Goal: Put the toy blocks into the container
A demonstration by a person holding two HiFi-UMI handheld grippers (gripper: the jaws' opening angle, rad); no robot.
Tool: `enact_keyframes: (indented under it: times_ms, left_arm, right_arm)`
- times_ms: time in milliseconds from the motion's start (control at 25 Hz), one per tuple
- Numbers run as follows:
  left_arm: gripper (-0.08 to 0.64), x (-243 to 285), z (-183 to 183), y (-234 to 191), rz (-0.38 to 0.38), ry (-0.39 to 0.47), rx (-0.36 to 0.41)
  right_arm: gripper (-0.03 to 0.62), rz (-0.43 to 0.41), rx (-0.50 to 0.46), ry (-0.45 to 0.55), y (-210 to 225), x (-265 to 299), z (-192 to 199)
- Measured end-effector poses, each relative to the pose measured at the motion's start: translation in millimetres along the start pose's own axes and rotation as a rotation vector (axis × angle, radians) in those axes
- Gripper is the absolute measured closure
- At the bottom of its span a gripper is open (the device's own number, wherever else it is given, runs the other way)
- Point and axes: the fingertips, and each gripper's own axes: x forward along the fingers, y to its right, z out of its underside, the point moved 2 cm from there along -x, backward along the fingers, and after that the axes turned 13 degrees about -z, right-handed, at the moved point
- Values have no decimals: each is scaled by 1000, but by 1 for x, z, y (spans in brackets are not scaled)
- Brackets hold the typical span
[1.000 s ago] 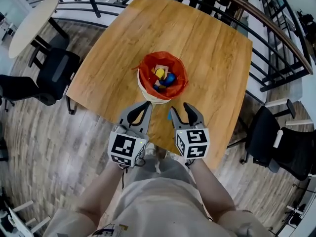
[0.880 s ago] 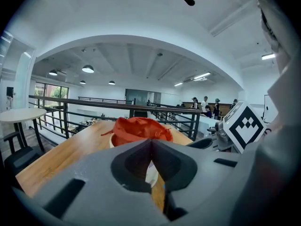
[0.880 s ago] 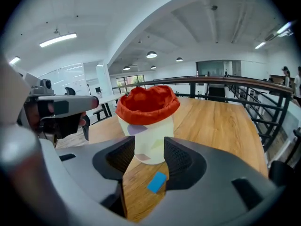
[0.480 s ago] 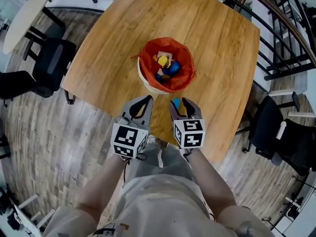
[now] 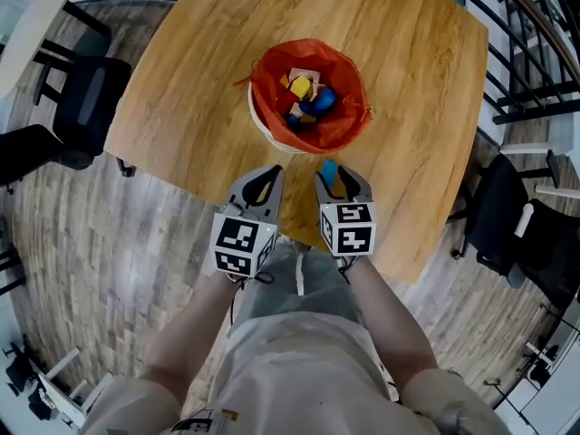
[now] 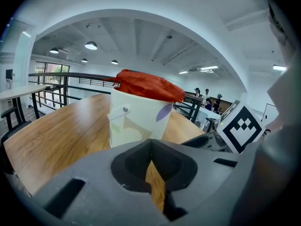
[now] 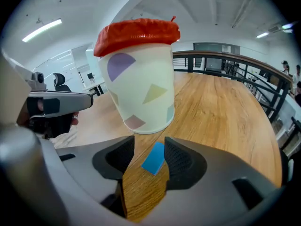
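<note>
A white bucket with a red liner (image 5: 268, 78) stands on the wooden table (image 5: 172, 107) and holds several toy blocks (image 5: 304, 93). It rises just ahead in the left gripper view (image 6: 136, 121) and the right gripper view (image 7: 141, 93). A flat blue block (image 5: 329, 172) lies on the table near its front edge, just short of the bucket. My right gripper (image 5: 333, 174) is open with its jaws on either side of this block (image 7: 154, 158), which sits close to the right jaw. My left gripper (image 5: 274, 174) is shut and holds nothing (image 6: 150, 142).
Black office chairs stand on the floor at the left (image 5: 82, 107) and right (image 5: 517, 243) of the table. A black railing (image 5: 535, 53) runs along the far right. A round white table (image 5: 27, 25) is at the upper left. The person's arms and torso fill the bottom.
Both grippers have moved forward over the table's front edge toward the bucket. The blue block has come in between the right gripper's jaws.
</note>
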Motion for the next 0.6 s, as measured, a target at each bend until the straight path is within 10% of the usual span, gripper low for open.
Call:
enact_keyframes:
  times_ms: [600]
  left_arm:
    - [548,19,33,2,28,-80,-9]
  right_arm:
    - [405,37,65,-89,16,27,36]
